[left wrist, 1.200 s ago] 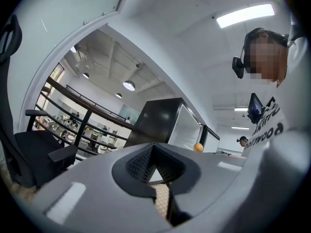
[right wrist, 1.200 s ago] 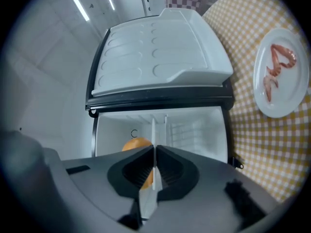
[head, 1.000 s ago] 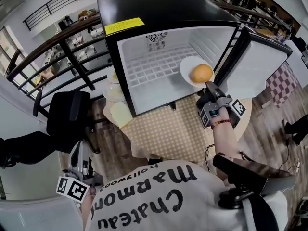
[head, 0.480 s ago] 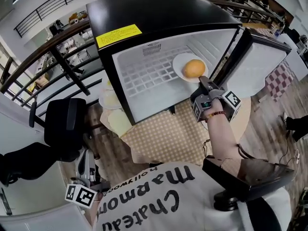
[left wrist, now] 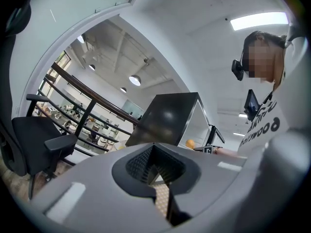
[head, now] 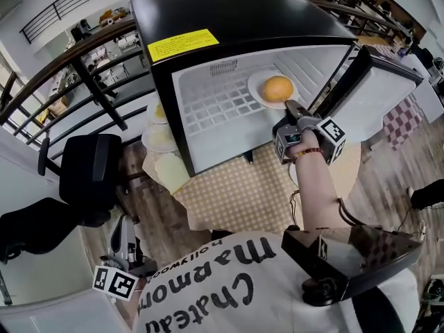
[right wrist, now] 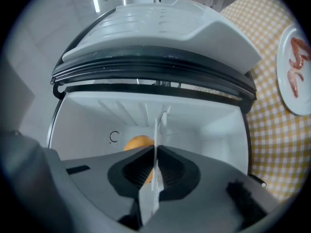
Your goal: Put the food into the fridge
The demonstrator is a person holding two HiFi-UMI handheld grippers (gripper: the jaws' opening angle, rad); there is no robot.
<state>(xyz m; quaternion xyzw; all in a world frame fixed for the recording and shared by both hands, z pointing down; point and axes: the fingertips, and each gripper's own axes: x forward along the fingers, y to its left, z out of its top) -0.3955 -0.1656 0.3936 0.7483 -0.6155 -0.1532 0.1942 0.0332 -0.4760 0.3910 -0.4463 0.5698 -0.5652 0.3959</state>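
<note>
My right claw is clamped on the rim of a white plate. Its jaws are almost together, with only the thin edge of the plate between the pads. The food, a round orange-yellow lump, sits in the middle of that plate. I hold the plate out level, inside the open fridge, towards the upper right of the white compartment and over its white grid shelf. I cannot tell whether the plate touches the shelf. The fridge door stands swung open just to the right of my arm.

The black fridge stands on a surface covered with a checked cloth. On that cloth, beside the open door, lies a second plate carrying a few shrimps. More plates with pale yellow food on them sit at the fridge's left side.

My left claw is low at my left side, well apart from the fridge. Its jaws meet at the tips with nothing between them. A black chair stands near it, in front of a dark railing.
</note>
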